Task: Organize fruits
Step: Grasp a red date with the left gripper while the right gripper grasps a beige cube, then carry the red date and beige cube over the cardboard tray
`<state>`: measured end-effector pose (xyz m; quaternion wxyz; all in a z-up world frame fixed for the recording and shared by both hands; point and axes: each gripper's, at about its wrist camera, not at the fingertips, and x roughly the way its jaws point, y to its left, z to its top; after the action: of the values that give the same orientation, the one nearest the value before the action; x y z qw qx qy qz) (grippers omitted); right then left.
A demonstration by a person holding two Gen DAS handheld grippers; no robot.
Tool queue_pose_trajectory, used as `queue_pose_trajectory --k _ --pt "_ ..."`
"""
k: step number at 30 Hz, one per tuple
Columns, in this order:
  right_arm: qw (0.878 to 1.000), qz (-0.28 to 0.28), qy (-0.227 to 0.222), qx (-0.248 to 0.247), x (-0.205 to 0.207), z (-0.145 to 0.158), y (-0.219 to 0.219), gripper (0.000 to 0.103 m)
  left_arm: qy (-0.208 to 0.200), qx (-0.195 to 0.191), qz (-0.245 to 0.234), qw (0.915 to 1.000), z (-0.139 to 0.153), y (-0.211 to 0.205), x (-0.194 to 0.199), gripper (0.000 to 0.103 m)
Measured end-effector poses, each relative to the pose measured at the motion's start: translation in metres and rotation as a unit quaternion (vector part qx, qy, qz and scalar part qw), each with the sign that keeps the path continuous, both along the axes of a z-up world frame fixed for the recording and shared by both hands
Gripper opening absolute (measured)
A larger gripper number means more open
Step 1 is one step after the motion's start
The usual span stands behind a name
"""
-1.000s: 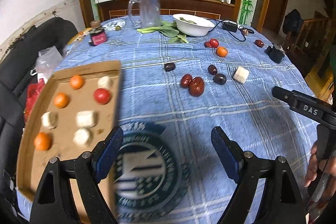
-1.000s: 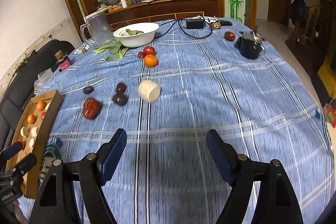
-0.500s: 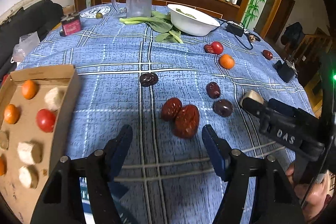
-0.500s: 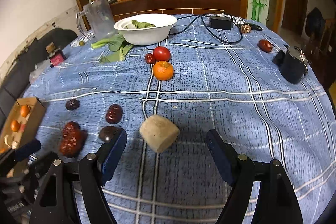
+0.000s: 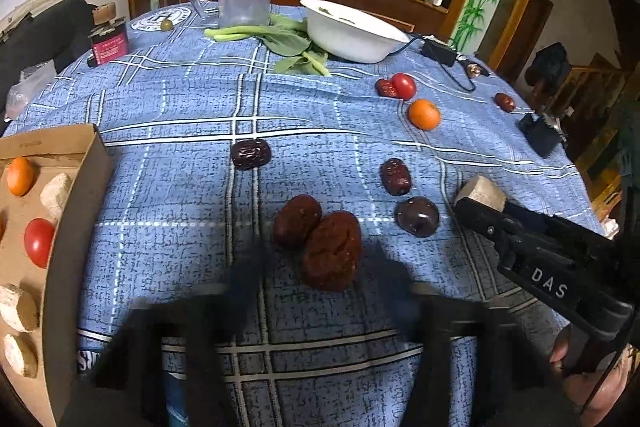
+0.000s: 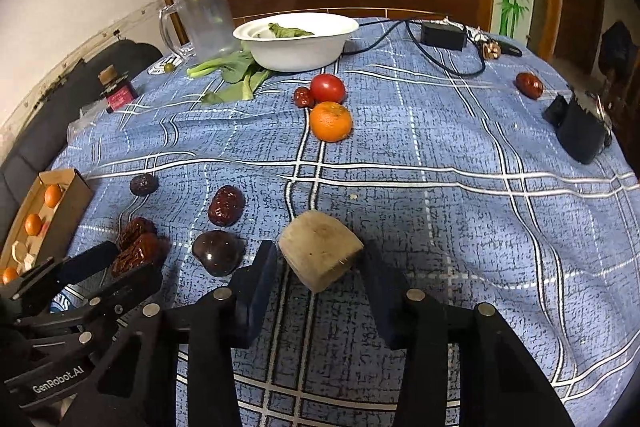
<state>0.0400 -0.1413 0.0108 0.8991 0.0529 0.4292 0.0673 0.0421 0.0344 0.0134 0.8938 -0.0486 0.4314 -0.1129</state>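
Right now my right gripper is closing its jaws around the pale beige, blunt-cornered chunk of peeled fruit; the chunk sits between the blue pads, the right one at its edge and the left one just short, so no firm squeeze shows. My left gripper is closing too, its fingers motion-blurred, on either side of the larger wrinkled reddish-brown date, which lies touching a second, smaller date; I cannot tell whether the pads press it. Just beside sit a glossy dark purple round fruit and another red date. Farther out on the blue plaid tablecloth lie an orange mandarin and a red tomato. At the left edge, the brown cardboard tray holds mandarins, a tomato and pale chunks.
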Motion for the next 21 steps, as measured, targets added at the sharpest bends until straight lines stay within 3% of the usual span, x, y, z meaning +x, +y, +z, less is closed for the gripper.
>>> queue_pose_trajectory --k 7,14,21 --pt "0.999 -0.011 -0.002 0.033 -0.007 0.001 -0.009 0.041 -0.017 -0.021 -0.017 0.9995 0.003 0.003 -0.007 0.028" --pt "0.997 -0.017 -0.006 0.072 -0.007 0.0 -0.019 0.04 0.004 -0.055 -0.02 0.9983 -0.003 0.01 0.0 0.028" --pt "0.996 -0.031 -0.019 0.081 -0.009 0.002 -0.024 0.039 0.009 -0.045 -0.004 0.9989 0.0 0.011 -0.009 0.028"
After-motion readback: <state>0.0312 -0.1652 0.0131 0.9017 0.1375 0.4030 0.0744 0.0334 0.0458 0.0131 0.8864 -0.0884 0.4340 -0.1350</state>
